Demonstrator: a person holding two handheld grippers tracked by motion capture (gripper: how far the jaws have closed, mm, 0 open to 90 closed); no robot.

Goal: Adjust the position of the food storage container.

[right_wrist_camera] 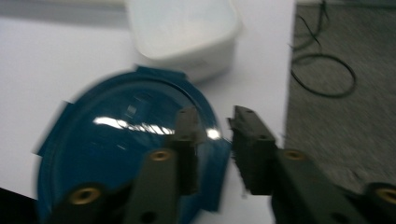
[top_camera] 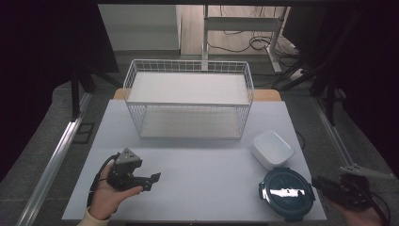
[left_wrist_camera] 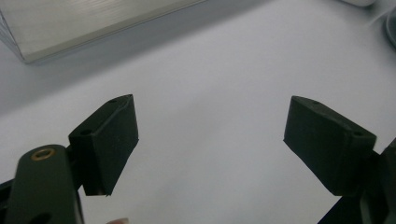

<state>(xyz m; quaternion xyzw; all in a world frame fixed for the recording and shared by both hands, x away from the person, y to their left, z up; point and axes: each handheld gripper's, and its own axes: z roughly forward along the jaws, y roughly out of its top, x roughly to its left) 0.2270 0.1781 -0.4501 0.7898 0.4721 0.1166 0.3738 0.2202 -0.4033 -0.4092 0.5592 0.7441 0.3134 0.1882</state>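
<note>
On the table: label by label, largest first.
Table (top_camera: 197, 188): white top; everything below sits on it.
Wire basket (top_camera: 188, 99): white, two-tiered, at the far middle, well apart from both hands.
Round container (top_camera: 287, 193): dark blue, with a glossy clear lid and clip tabs, at the near right corner; its rim (right_wrist_camera: 219, 154) lies between the right jaws.
Square container (top_camera: 272, 149): white, lidded, just beyond the round one and close to it.
Left gripper (left_wrist_camera: 210, 140): held level over the near left of the table, jaws spread wide with nothing between them.
Right gripper (right_wrist_camera: 215, 154): at the table's right edge, jaws narrowed to a small gap astride the rim tab; whether the pads already press on it is blurred.
Step in hand: likely gripping the round container by its rim.
Doing it well: seat the tab deep between the pads, squeeze squarely, lift level so the lid side stays up, and avoid nudging the square container.
</note>
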